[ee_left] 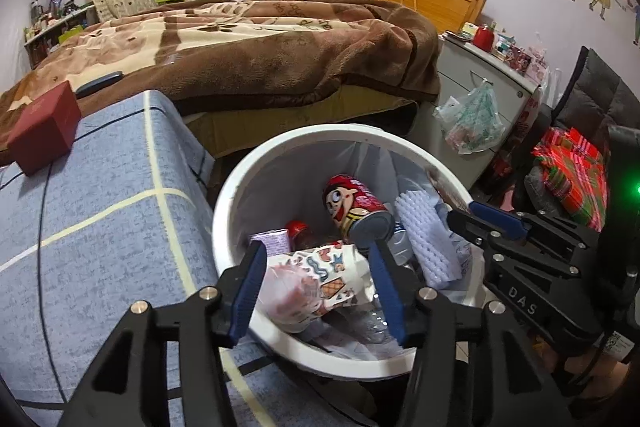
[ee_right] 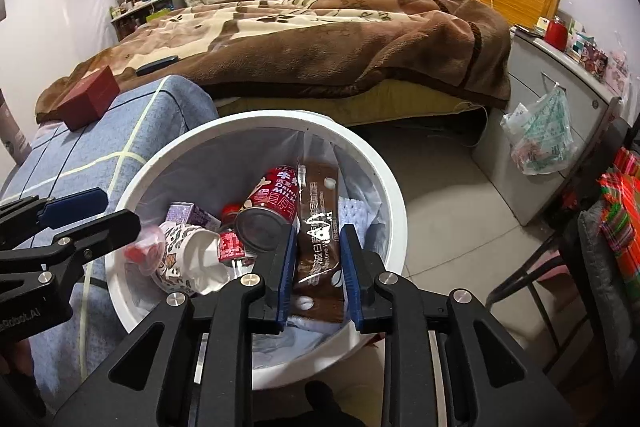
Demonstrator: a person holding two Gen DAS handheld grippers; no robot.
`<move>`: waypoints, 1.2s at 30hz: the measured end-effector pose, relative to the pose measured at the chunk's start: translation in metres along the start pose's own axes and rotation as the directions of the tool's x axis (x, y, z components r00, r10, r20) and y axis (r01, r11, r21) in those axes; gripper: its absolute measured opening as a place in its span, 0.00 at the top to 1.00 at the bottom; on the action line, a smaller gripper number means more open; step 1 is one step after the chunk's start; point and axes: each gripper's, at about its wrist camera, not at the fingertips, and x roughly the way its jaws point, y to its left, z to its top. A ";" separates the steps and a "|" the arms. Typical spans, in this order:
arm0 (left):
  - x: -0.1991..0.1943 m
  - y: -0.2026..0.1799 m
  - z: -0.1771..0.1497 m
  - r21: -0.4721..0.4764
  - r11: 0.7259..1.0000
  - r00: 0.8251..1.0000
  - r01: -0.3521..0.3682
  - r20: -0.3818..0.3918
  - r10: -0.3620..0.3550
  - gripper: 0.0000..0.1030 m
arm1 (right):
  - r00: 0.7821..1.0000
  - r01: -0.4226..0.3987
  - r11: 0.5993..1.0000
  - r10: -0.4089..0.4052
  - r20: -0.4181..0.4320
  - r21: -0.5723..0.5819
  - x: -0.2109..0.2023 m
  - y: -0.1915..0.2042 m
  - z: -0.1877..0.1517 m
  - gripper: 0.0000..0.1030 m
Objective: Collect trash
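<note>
A white trash bin (ee_left: 240, 195) (ee_right: 384, 163) with a liner stands on the floor beside a blue bench. It holds a red milk can (ee_left: 352, 203) (ee_right: 272, 207), a patterned paper cup (ee_left: 320, 275) (ee_right: 192, 255), a purple carton (ee_right: 188, 215), white foam net (ee_left: 424, 239) and other litter. My left gripper (ee_left: 316, 291) is open over the bin, its pads either side of the cup without touching it. My right gripper (ee_right: 316, 267) is part-closed on a brown snack wrapper (ee_right: 320, 227) that hangs into the bin.
A blue checked bench (ee_left: 100, 227) with a red box (ee_left: 44, 127) is left of the bin. A bed with a brown blanket (ee_left: 260, 39) lies behind. A grey cabinet (ee_left: 480, 99) with a hanging plastic bag (ee_left: 472, 119) and a chair (ee_right: 592, 251) stand right.
</note>
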 end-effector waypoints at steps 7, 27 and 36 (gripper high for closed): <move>-0.013 0.008 -0.006 -0.026 0.999 0.999 -0.037 0.023 0.038 0.34 | 0.999 -0.032 0.999 0.031 0.034 0.026 -0.009 0.001 -0.002 0.49; -0.094 0.000 -0.067 -0.016 0.980 0.965 -0.200 0.171 0.200 0.31 | 0.979 -0.029 0.998 0.019 0.205 0.048 -0.072 0.031 -0.048 0.49; -0.104 -0.002 -0.085 -0.047 0.981 0.964 -0.188 0.181 0.194 0.31 | 0.968 -0.013 0.999 0.001 0.251 0.045 -0.087 0.040 -0.064 0.49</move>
